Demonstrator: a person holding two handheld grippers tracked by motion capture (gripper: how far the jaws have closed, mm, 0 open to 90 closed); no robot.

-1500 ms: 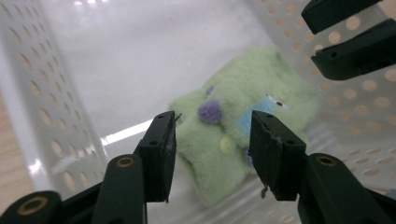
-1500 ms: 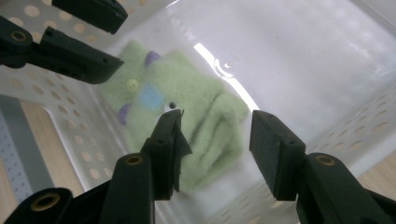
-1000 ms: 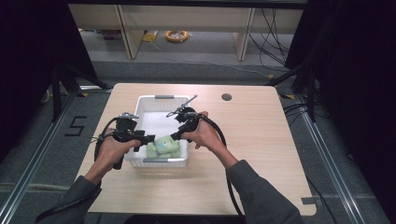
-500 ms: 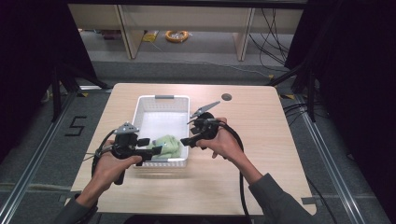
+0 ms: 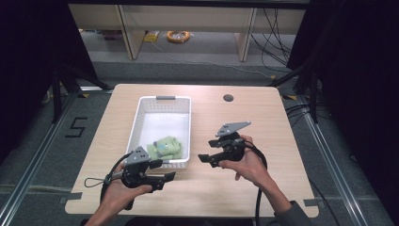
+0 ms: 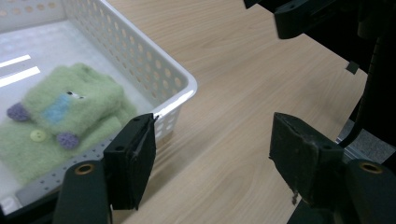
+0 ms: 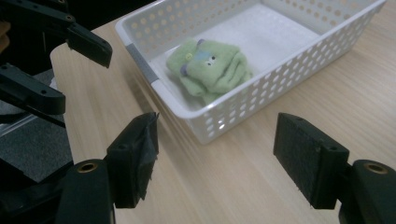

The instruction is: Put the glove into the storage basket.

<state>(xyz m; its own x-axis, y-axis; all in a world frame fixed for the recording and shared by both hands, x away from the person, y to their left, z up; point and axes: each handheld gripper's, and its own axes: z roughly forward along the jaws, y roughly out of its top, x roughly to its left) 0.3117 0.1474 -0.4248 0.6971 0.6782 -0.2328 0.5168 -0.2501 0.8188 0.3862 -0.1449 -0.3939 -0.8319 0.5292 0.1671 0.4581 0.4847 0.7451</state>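
High view: both grippers are held over the wooden table, fingers spread wide and empty.
A folded green knitted cloth lies inside the white perforated plastic basket, between and beyond the left gripper and right gripper.

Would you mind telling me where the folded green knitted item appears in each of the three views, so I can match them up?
High view: the green knitted item lies in the near end of the white basket, left of centre.
Left gripper view: at the left edge, inside the basket, beyond the left jaw.
Right gripper view: upper middle, inside the basket.
Shared landmark: the basket's perforated near corner.
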